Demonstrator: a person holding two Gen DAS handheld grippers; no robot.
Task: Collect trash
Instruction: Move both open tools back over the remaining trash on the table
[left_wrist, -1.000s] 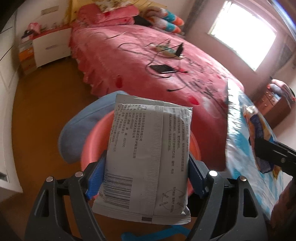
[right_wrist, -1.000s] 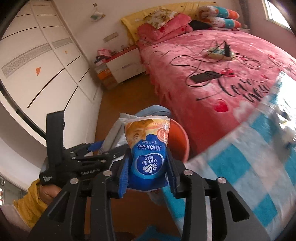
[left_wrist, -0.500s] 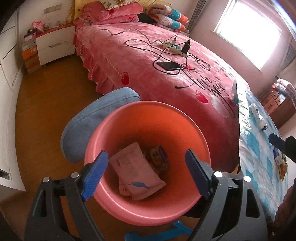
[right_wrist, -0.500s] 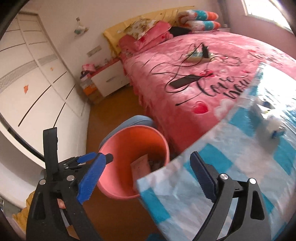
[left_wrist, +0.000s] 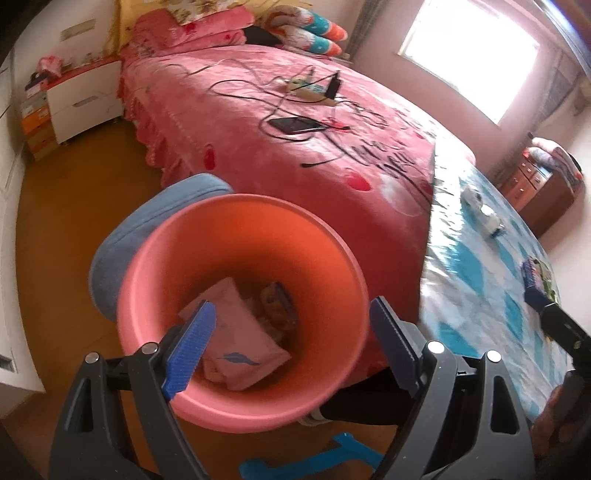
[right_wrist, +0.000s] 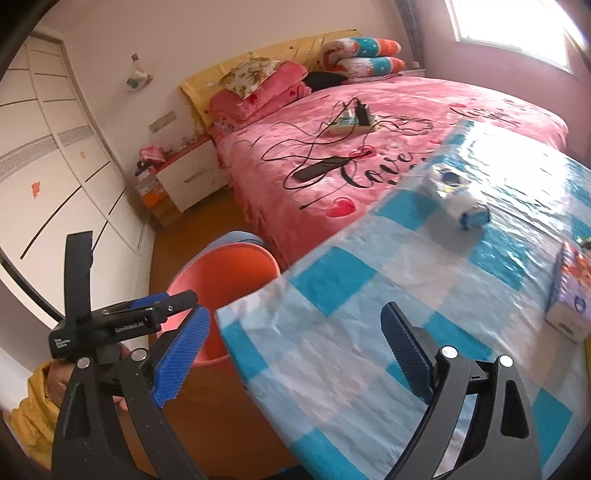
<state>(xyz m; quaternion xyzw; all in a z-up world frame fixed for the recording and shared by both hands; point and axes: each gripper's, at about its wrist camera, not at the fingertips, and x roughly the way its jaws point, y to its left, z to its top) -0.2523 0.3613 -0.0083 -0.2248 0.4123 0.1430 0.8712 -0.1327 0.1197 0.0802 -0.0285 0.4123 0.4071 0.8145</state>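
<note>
Packets in bin, below open left tool

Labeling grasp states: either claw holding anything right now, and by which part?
Nothing held. Left claw open above the pink bin; right claw open over the checked tablecloth.

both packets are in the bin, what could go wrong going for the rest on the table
1. The crumpled white wrapper lies near the table's far edge by the bed; a clumsy grab might knock it off.
2. The glossy checked tablecloth overhangs the table; a dragging right hand-held gripper could snag it and shift the tissue box.
3. The pink bin sits close under the table corner, so the left hand-held gripper may bump its rim.
</note>
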